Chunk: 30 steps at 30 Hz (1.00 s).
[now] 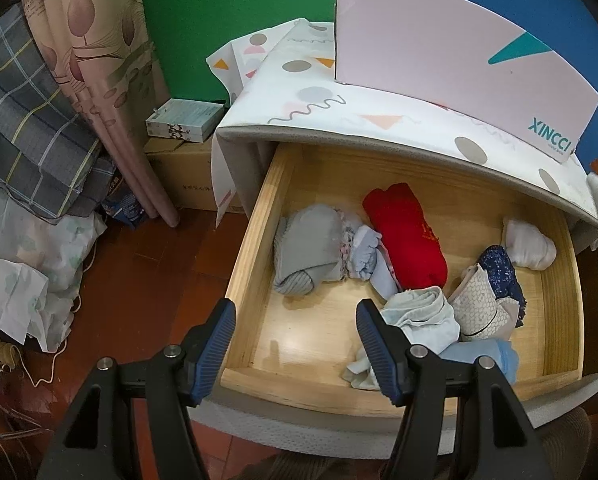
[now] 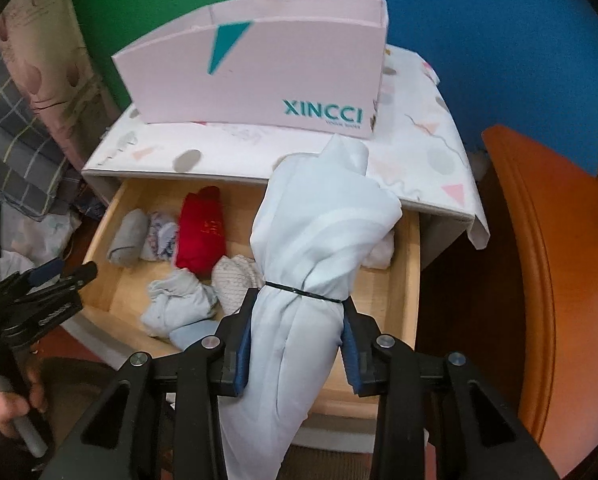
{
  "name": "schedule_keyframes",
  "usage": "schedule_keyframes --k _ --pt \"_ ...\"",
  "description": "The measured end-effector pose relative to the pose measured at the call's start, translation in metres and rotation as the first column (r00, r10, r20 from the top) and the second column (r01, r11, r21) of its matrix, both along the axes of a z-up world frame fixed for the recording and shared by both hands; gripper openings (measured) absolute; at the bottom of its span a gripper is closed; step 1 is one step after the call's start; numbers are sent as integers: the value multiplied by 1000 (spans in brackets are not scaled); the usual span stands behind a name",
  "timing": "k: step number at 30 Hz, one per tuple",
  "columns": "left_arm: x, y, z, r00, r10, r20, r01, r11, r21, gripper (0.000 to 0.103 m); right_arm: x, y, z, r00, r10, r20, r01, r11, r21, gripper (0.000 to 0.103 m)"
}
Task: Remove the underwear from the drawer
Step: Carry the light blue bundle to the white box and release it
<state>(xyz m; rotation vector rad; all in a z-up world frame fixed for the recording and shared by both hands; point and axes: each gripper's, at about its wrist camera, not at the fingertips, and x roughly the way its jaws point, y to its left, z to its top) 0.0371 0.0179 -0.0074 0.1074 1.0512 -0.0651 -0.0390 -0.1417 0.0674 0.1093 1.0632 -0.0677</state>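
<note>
My right gripper [image 2: 297, 344] is clamped on a pale blue bundle of underwear [image 2: 319, 224], both blue pads pressed into the cloth. A thin black band [image 2: 303, 293] cinches the bundle just past the fingertips. The bundle sticks up and away from the gripper, held above the open wooden drawer [image 1: 259, 216], clear of the other clothes.

My left gripper [image 1: 295, 344] hangs over the drawer's front left corner, fingers apart, nothing between them. Left pad sits outside the drawer wall, right pad over the inside.

In the drawer: grey roll [image 1: 307, 248] at left, a small floral piece [image 1: 361, 252] beside it, then a red roll [image 1: 407, 236] near the middle. Light blue crumpled cloth [image 1: 423, 316] near the front, touching a white patterned piece [image 1: 479, 304], with a dark blue speckled piece [image 1: 503, 268] and a white roll [image 1: 529, 246] toward the right.

The cabinet top has a printed cover [image 2: 415, 152], and a pink XINCCI box [image 2: 259, 80] stands on it. An orange chair [image 2: 551, 272] is at right. Curtain [image 1: 99, 80] and plaid bedding [image 1: 27, 128] are at left. A hand [image 2: 7, 412] shows at the left edge of the right wrist view.
</note>
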Motion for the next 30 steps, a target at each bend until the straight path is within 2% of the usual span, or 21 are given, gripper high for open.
schedule_keyframes --k 6,15,18,23,30 --pt "-1 1 1 1000 3 -2 -3 1000 -3 64 4 11 28 998 26 50 -26 1000 -7 33" --pt "-1 3 0 1000 7 -2 -7 1000 -6 64 31 7 96 983 47 176 -38 998 -50 33" --pt "-1 4 1 1000 10 -4 -10 1000 -11 64 55 0 120 976 44 213 -28 997 -77 33" --pt "0 7 1 1000 23 -3 -23 999 -24 64 102 -11 142 972 39 232 -15 994 -105 33" --pt "0 6 0 1000 16 -4 -16 1000 -25 64 185 -21 142 981 35 192 -9 991 -136 34"
